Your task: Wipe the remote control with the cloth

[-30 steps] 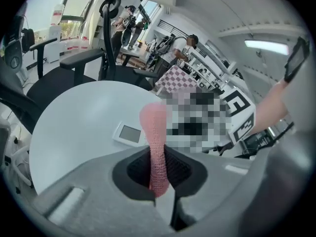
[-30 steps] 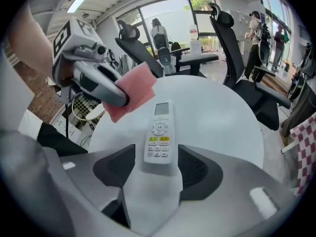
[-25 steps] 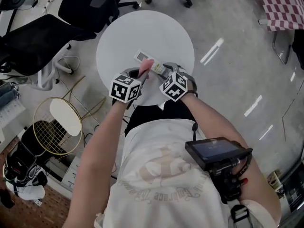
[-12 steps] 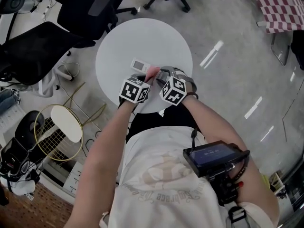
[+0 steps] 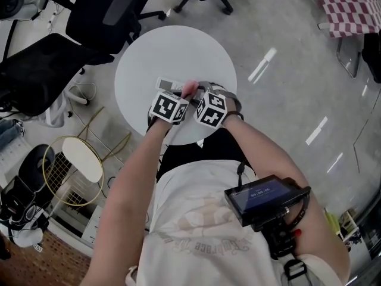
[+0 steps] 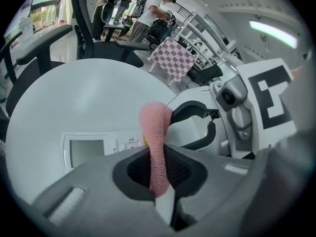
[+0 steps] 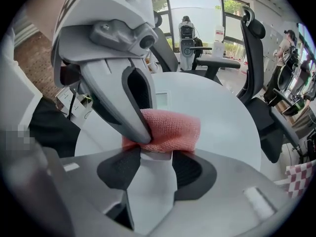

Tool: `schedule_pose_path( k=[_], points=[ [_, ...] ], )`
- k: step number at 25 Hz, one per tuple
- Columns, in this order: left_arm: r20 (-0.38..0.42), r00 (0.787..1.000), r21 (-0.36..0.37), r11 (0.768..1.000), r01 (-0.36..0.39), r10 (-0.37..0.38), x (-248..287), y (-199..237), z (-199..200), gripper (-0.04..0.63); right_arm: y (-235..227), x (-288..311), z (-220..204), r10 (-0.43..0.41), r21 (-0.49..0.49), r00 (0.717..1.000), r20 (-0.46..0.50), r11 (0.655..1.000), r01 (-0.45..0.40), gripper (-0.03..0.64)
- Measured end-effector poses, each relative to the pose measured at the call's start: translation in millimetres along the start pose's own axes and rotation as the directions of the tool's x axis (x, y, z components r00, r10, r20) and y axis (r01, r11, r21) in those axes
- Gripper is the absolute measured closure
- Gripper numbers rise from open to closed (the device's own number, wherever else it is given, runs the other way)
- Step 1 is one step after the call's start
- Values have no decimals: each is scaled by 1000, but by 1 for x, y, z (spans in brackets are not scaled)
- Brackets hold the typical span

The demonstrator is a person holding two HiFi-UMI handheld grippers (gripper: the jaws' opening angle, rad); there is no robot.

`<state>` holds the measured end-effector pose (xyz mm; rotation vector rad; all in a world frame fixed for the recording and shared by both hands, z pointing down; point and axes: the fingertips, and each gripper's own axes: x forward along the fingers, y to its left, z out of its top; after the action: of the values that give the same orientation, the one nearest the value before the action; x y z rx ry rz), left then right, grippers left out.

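The white remote control (image 5: pixel 169 85) lies across the near part of the round white table (image 5: pixel 178 46). My right gripper (image 5: pixel 204 94) is shut on its near end: in the right gripper view the white body (image 7: pixel 154 179) sits between the pads of the right gripper (image 7: pixel 155 164). A folded pink cloth (image 7: pixel 170 131) lies across the remote just beyond those pads. My left gripper (image 5: pixel 178 96) is shut on this cloth (image 6: pixel 155 142), which stands up between the jaws of the left gripper (image 6: pixel 158 162). The remote's display (image 6: pixel 86 152) shows to the left.
Black office chairs (image 5: pixel 101 11) stand beyond and left of the table. A gold wire stool (image 5: pixel 74 162) is at the left on the floor. A checked cloth (image 5: pixel 351 8) hangs at the top right. A camera rig (image 5: pixel 265 201) hangs at the person's chest.
The left gripper came down and closer to the right gripper, bringing the pink cloth along the remote. The remote now lies more level across the picture, still held by the right gripper.
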<state>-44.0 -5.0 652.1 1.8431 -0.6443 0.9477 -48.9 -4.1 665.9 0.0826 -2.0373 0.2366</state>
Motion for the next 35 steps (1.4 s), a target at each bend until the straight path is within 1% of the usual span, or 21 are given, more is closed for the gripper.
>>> schedule_pose_path(
  k=[7,11,16,19,27,30,35],
  points=[
    [-30,999,-4,1000,-24,24,0,5,4,568,-5,1,4,-7,10,1000,9,1000,7,405],
    [-57,997,0,998,-59,59,-1,6,5,568,-6,0,4,-6,12,1000,14,1000,6,408],
    [-44,993,-23,994,-108,107,-4,11,7,568,-9,-1,6,-5,23,1000,21,1000,5,408],
    [-49,989,-28,990,-138,136,-6,17,6,568,-11,-1,6,-5,28,1000,21,1000,5,410],
    [-64,991,-50,992,-120,117,-10,24,6,565,-11,-1,8,8,23,1000,19,1000,-8,410],
    [-66,990,-52,990,-130,126,-13,30,5,565,-11,-1,9,12,23,1000,22,1000,-13,410],
    [-63,988,-77,986,-147,143,-20,42,2,565,-11,-1,9,13,15,1000,16,1000,-13,410]
  ],
)
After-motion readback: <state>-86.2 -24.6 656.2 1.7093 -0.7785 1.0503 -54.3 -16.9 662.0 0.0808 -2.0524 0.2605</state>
